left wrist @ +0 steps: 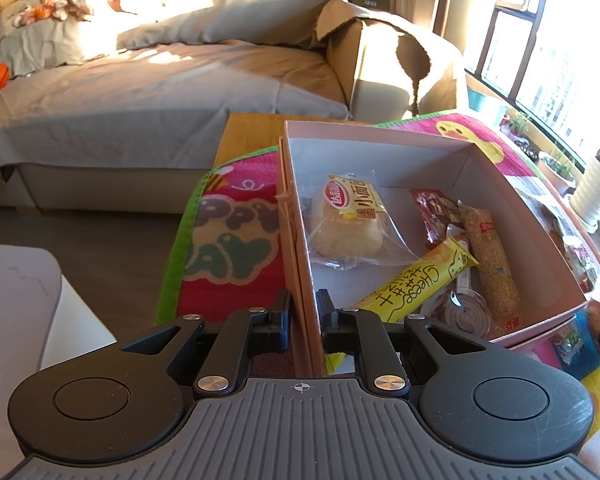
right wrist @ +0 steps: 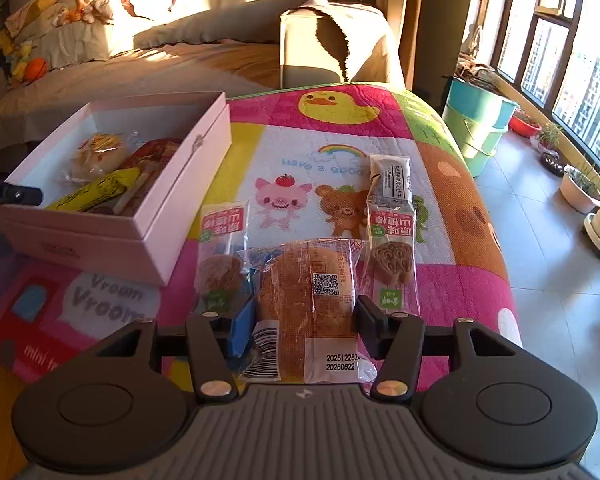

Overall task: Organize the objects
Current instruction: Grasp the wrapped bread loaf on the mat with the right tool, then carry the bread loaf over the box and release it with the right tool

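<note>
My left gripper (left wrist: 304, 312) is shut on the near left wall of the open pink box (left wrist: 380, 130). In the box lie a small bread packet (left wrist: 346, 224), a yellow cheese stick (left wrist: 412, 288), a grain bar (left wrist: 490, 264) and a red packet (left wrist: 432, 212). In the right wrist view the box (right wrist: 112, 240) stands at the left of the cartoon mat (right wrist: 320, 148). My right gripper (right wrist: 306, 320) has its pads against both sides of a wrapped bread packet (right wrist: 306, 292) lying on the mat. Two haw-snack packets (right wrist: 224, 248) (right wrist: 392, 248) flank it, and a dark sachet (right wrist: 392, 178) lies beyond.
A grey-covered sofa (left wrist: 140, 92) with pillows and toys fills the background. An armchair (right wrist: 332, 52) stands behind the mat. Green buckets (right wrist: 480, 128), potted plants (right wrist: 580, 188) and windows are on the right. A white surface (left wrist: 20, 300) sits at the lower left.
</note>
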Motion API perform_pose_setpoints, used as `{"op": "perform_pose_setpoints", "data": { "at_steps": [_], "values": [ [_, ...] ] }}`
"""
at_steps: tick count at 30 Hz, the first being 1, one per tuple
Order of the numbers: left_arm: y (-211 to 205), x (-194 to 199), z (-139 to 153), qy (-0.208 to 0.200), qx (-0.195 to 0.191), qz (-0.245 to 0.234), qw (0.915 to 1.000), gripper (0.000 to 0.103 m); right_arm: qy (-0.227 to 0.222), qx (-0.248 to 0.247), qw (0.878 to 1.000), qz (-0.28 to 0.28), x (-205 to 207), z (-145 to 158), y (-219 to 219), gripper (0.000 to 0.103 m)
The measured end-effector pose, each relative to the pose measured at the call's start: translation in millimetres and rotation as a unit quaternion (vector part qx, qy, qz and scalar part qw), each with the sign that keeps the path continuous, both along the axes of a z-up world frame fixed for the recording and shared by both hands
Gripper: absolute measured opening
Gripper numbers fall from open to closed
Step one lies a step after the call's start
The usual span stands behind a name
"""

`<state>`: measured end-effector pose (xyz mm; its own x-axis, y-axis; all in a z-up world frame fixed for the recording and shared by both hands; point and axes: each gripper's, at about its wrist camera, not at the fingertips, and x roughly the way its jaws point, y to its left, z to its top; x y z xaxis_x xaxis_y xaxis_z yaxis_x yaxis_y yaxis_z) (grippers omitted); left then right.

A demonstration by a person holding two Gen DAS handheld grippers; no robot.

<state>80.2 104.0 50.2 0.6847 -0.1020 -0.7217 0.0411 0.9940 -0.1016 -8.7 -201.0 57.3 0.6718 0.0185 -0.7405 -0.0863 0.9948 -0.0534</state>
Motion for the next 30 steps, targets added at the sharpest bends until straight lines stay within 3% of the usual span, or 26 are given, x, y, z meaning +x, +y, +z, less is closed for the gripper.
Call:
{"op": "perform_pose_setpoints", "data": {
  "at_steps": [9,15,18,21,24,30],
  "values": [
    [0.7,0.7,-0.3,-0.004,-0.001,0.003,1.0000,0.015,-0.010,0.005,0.999,0.047,-41.2,36.5,27.4,0.054],
    [2.3,-1.5,-1.2,-0.011,-0.006,0.004,0.9999,0.015,-0.081,0.040,0.990,0.108,-47.5,96.7,61.5,0.054],
    [2.4,-2.4,-1.9,-0.014,-0.007,0.004,0.9999,0.015,-0.121,0.076,0.982,0.123,-29.8,128.5,75.1,0.054],
    [2.6,-2.2,-2.3,-0.016,-0.007,0.004,0.9999,0.016,-0.152,0.076,0.976,0.134,-2.0,145.9,93.2,0.054],
    [2.7,-2.3,-2.5,-0.015,-0.007,0.004,0.9999,0.016,-0.140,0.090,0.977,0.132,38.1,147.2,110.5,0.054],
    [2.5,-1.6,-2.2,-0.014,-0.006,0.000,0.9999,0.016,-0.094,0.091,0.985,0.114,102.4,115.5,140.1,0.054]
  ]
}}
